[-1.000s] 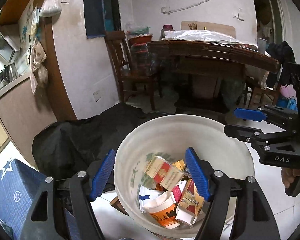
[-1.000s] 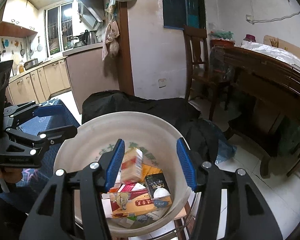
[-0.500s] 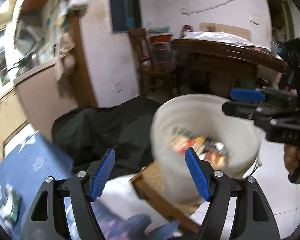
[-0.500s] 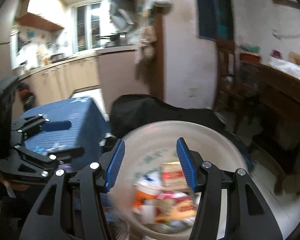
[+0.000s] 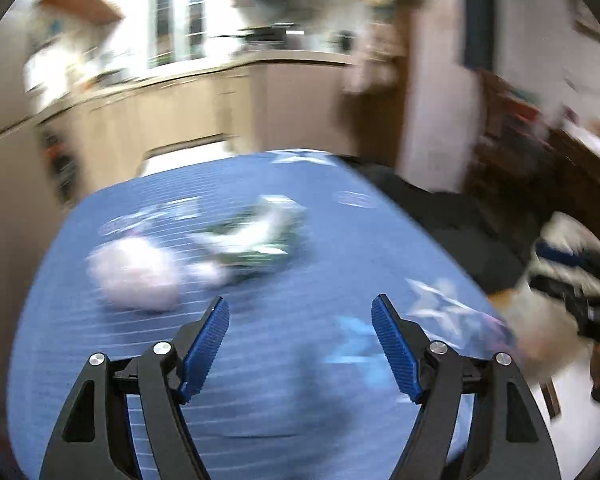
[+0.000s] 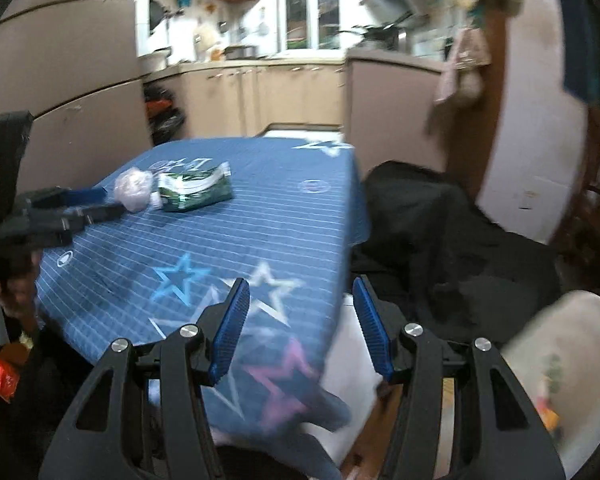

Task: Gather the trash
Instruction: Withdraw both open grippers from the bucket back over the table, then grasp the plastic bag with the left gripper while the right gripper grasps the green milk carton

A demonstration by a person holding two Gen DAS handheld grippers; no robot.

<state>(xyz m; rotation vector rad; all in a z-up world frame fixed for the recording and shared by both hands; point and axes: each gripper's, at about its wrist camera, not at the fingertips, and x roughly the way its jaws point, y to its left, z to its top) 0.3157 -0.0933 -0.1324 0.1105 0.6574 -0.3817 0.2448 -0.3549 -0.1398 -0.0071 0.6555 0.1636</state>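
On the blue star-patterned tabletop [image 6: 260, 216] ahead of you lie two pieces of trash, side by side and touching or nearly so: a crumpled pale plastic bag [image 6: 134, 188], roughly ball-shaped and whitish, and a green and white packet [image 6: 196, 190], flattened and wrinkled, lying on its side just to the bag's right. Both sit toward the far left part of the tabletop. Your left gripper [image 5: 300, 344] hovers over the cloth with its blue-padded fingers spread wide and nothing between them; the trash lies beyond its tips, though that view is badly blurred. Your right gripper [image 6: 300, 320] hangs over the near right edge of the tabletop, fingers parted and empty. At your lower right stands a cream-coloured bin [image 6: 572, 360] with bits of packaging inside, well apart from the two pieces.
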